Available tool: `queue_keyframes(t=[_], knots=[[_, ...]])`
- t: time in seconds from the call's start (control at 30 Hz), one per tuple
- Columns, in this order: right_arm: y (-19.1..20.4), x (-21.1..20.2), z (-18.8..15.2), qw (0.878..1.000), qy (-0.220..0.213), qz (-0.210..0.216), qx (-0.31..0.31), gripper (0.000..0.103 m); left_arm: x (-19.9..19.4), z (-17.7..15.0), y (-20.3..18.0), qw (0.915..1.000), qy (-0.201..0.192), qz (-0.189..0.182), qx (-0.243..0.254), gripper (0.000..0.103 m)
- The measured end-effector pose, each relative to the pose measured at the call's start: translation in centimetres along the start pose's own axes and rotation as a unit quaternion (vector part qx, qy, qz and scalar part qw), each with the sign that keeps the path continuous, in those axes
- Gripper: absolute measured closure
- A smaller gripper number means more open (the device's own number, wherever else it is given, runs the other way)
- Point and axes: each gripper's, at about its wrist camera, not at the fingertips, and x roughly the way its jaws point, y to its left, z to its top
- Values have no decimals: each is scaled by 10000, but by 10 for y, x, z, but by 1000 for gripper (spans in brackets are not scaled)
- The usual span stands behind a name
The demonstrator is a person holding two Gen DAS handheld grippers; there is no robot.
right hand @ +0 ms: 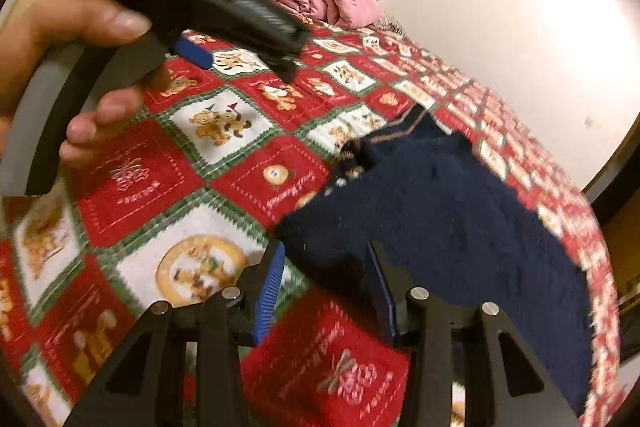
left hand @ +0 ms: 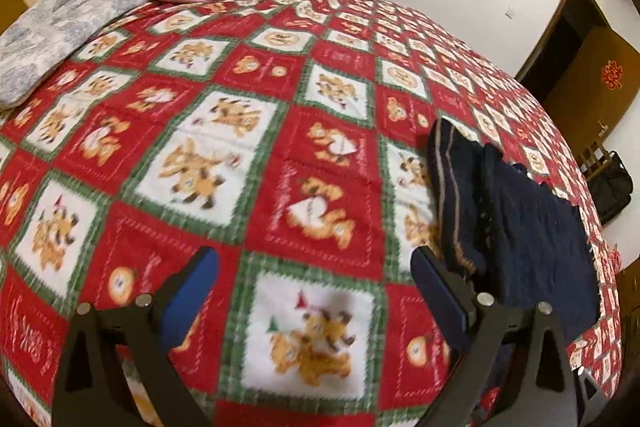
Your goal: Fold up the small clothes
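We hold both tools above the red, green and white bear-print quilt [left hand: 224,131]. The left gripper [left hand: 316,279] has its jaws spread wide with only quilt between them, nothing held. In the right wrist view the right gripper [right hand: 326,279] stands partly apart, and the near corner of the navy garment [right hand: 440,211] lies in the gap; motion blur keeps us from telling whether the blue pads [right hand: 270,291] actually press on the cloth, so we leave that unsettled.

The garment, a dark knit with tan stripes along one edge, lies spread at about four o'clock in the left wrist view, close to the bed's edge. In the right wrist view it fills the space from the middle out toward three o'clock.

What could go wrong, as we judge it:
- The right jaws may catch the quilt together with the knit corner, so that lifting drags the bedcover.
- A shallow bite on the corner could slip, letting the fold collapse.
- The garment sits near the bed's edge; a pull that way could send it over.
- The left tool, seen with a person's hand [right hand: 80,67] at ten o'clock in the right wrist view, is well apart from the garment, so a one-sided lift may skew the fold.

Script lettering shows on the red squares, but we cannot read it. No brand is legible.
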Motion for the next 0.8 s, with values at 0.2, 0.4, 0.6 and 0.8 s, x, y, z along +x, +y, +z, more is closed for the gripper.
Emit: queue_keyframes(t=[0.2,0.4,0.6,0.8], knots=[[9,22,-2,9999,163,-49,-25,60,16,19,-25,9981,190,-550,196,4],[13,17,-7,9999,3,-124,-27,69,56,42,-56,9896,714,-1224,248,4],[10,20,-9,10000,6,-47,31,69,98,65,-89,9770,1231,-1711,334,4],[12,18,-11,10000,-26,-57,31,69,122,76,-103,9717,1502,-1801,288,4]])
